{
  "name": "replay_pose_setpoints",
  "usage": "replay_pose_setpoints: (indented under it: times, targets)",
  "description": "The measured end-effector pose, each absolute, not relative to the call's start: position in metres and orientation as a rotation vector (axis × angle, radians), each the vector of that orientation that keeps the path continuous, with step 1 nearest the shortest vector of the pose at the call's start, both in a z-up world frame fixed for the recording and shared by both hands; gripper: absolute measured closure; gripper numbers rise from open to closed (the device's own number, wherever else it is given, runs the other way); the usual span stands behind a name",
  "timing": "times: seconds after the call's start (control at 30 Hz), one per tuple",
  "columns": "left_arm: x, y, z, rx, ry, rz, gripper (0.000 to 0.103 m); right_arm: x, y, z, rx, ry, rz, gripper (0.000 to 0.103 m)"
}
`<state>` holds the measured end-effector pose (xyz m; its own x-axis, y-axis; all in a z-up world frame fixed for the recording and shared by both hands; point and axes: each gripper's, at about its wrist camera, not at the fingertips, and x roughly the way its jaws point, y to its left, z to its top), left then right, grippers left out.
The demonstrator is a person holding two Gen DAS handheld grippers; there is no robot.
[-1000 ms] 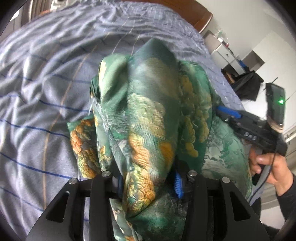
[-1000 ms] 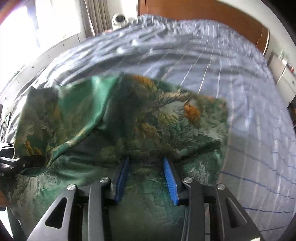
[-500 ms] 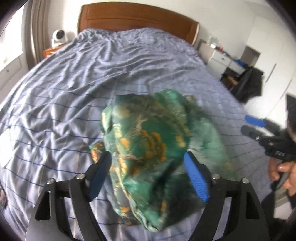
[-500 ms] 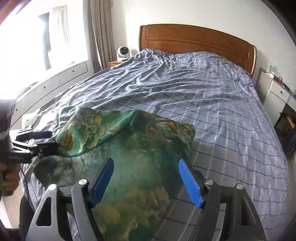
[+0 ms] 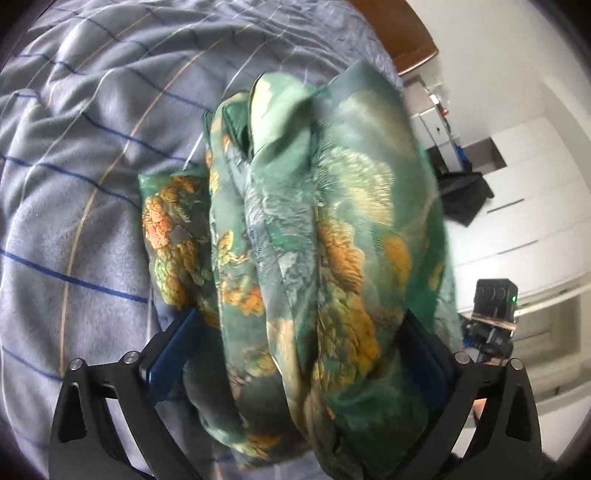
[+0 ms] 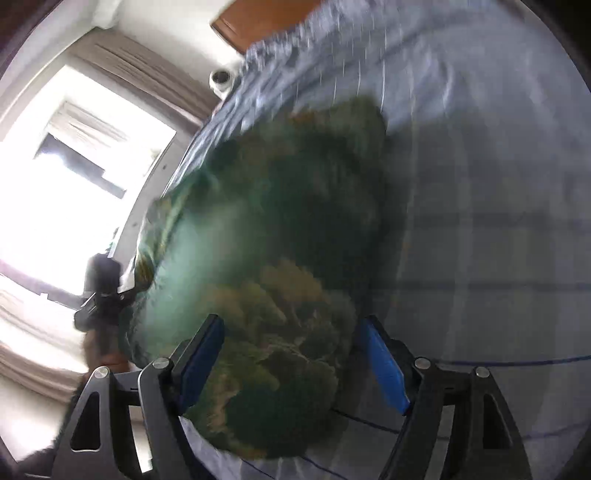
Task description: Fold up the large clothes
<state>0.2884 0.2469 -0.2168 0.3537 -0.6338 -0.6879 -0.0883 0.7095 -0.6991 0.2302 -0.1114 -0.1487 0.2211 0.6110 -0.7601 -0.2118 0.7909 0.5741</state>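
Since half a second ago, both grippers have swung down close over the garment, and the left wrist view has rolled so that the headboard (image 5: 402, 40) now sits at the upper right. Left gripper (image 5: 299, 354): jaws spread wide, the bunched green garment (image 5: 306, 236) with orange and cream print lying between the two blue pads (image 5: 171, 354) and rising in long folds toward the far side. Whether the pads press the cloth cannot be told; the right pad is largely hidden by fabric. Garment rests on the bed (image 5: 74, 155), which is covered by a grey-blue blanket with thin blue and tan lines. Right gripper (image 5: 493, 325), seen from the left view, stands at the right edge beyond the garment, a green light on its body. Right wrist view, heavily blurred: right gripper (image 6: 291, 362) also spread, its blue pads (image 6: 384, 365) on either side of the near edge of the garment (image 6: 280, 258) without closing on it. Left gripper (image 6: 101, 291) appears dark at the garment's left edge, against the bright window (image 6: 62, 184). Curtain (image 6: 147, 77) and headboard (image 6: 262, 22) lie at the far side.
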Motion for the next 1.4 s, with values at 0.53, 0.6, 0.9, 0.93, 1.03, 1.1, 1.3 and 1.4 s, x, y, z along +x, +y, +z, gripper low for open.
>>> replay_pose_setpoints:
  times: [0.53, 0.6, 0.9, 0.93, 1.03, 1.1, 1.3, 1.4]
  targets:
    - [0.3, 0.198, -0.129, -0.513, 1.066, -0.415, 0.064, 0.213, -0.049, -0.109, 0.162, 0.941, 0.719, 0.036]
    - [0.313, 0.196, -0.105, -0.503, 1.021, -0.427, 0.064, 0.222, -0.054, -0.089, 0.194, 0.881, 0.734, 0.036]
    - [0.401, 0.186, -0.083, -0.447, 0.912, -0.391, 0.054, 0.318, -0.067, -0.052, 0.212, 0.751, 0.738, 0.036]
    - [0.401, 0.184, -0.092, -0.426, 0.91, -0.366, 0.041, 0.328, -0.072, -0.057, 0.222, 0.76, 0.733, 0.036]
    - [0.405, 0.178, -0.142, -0.387, 0.988, -0.257, 0.021, 0.361, -0.092, -0.088, 0.28, 0.881, 0.664, 0.019]
    - [0.391, 0.177, -0.156, -0.319, 0.968, -0.213, 0.017, 0.371, -0.107, -0.119, 0.267, 0.959, 0.537, 0.004]
    - [0.306, 0.144, -0.089, -0.068, 0.657, 0.071, 0.001, 0.31, -0.113, -0.107, -0.087, 0.796, 0.341, 0.004]
    - [0.27, 0.12, -0.062, -0.003, 0.569, 0.145, 0.0, 0.267, -0.091, -0.078, -0.264, 0.653, 0.257, 0.004]
